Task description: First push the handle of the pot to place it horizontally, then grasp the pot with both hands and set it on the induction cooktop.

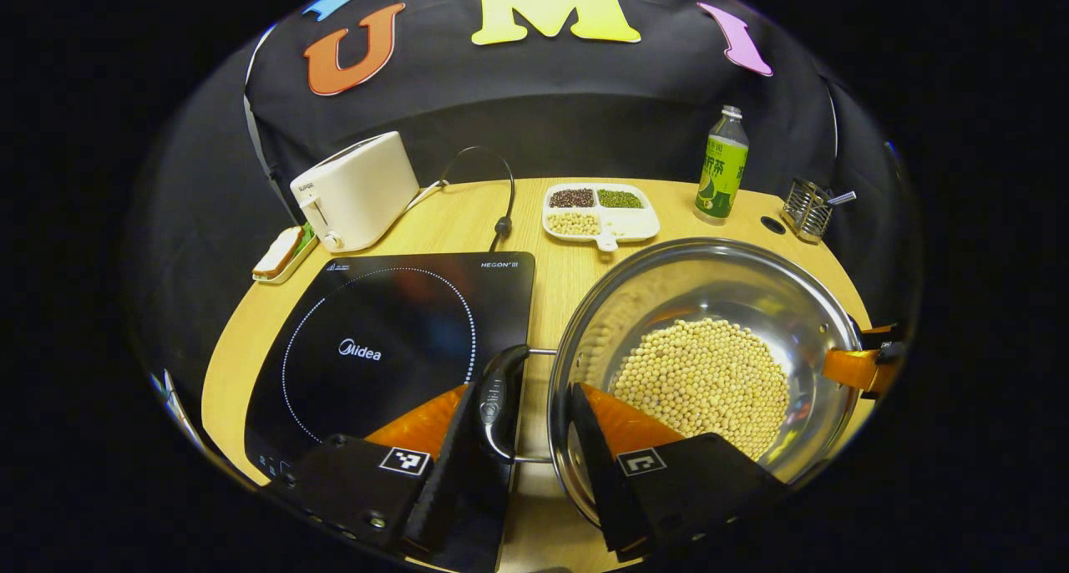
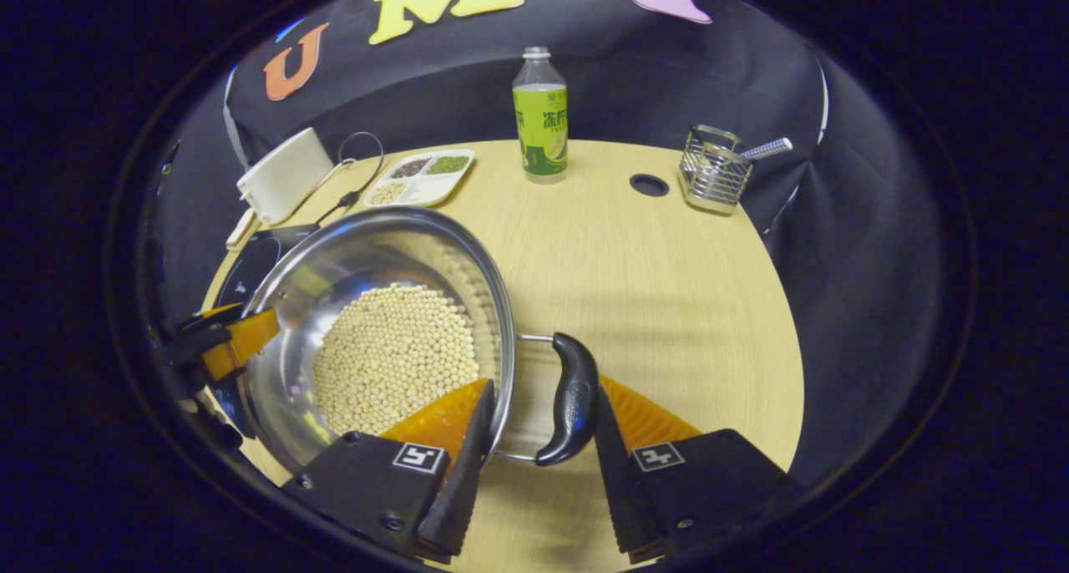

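1. While the pot (image 1: 706,364) is sitting on the table (image 1: 468,222) just right of the cooktop (image 1: 392,347), both grippers are reaching around its two side handles.
2. In the left gripper view, the left gripper (image 1: 526,427) is holding its fingers spread, one outside the left handle (image 1: 499,399) and one over the rim inside the pot; whether they are pressing is unclear.
3. Soybeans (image 1: 701,381) are covering the pot's bottom.
4. At the pot's far rim in that view, the right gripper (image 1: 864,364) is showing.
5. Behind, from left to right, a toaster (image 1: 355,190), a divided tray (image 1: 600,212), a bottle (image 1: 722,168) and a wire holder (image 1: 808,210) are standing.
6. In the right gripper view, the right gripper (image 2: 543,423) is straddling the right handle (image 2: 572,398) with fingers spread, one inside the rim, one beside the handle.
7. The left gripper (image 2: 225,339) is showing at the opposite rim.
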